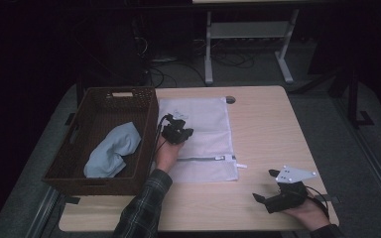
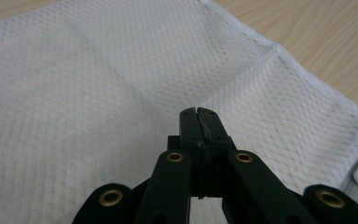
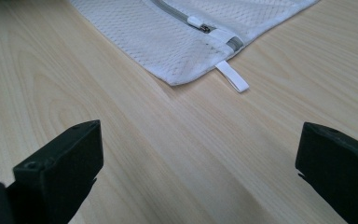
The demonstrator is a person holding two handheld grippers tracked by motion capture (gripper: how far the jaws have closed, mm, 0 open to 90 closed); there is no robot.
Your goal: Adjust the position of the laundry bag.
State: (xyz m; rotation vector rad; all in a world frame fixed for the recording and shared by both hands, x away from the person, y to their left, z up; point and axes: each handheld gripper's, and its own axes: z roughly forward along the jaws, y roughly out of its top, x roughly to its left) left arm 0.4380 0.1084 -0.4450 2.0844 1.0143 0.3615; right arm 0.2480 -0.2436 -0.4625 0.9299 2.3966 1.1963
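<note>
A white mesh laundry bag (image 1: 203, 129) lies flat on the wooden table, zipper (image 1: 203, 158) along its near edge. My left gripper (image 1: 176, 131) rests on the bag's left part. In the left gripper view its jaws (image 2: 199, 111) are shut together, and a ridge of mesh (image 2: 74, 93) runs up to their tips as if pinched. My right gripper (image 1: 264, 185) stands open near the table's front right, apart from the bag. In the right gripper view it (image 3: 198, 158) faces the bag's corner (image 3: 168, 32), the zipper pull (image 3: 196, 22) and a white loop tab (image 3: 233, 77).
A dark wicker basket (image 1: 94, 186) sits at the table's left, touching the bag's left edge, with a light blue cloth (image 1: 111, 148) inside. Bare tabletop (image 1: 268, 124) spreads right of the bag. Desk legs and cables stand on the floor beyond the far edge.
</note>
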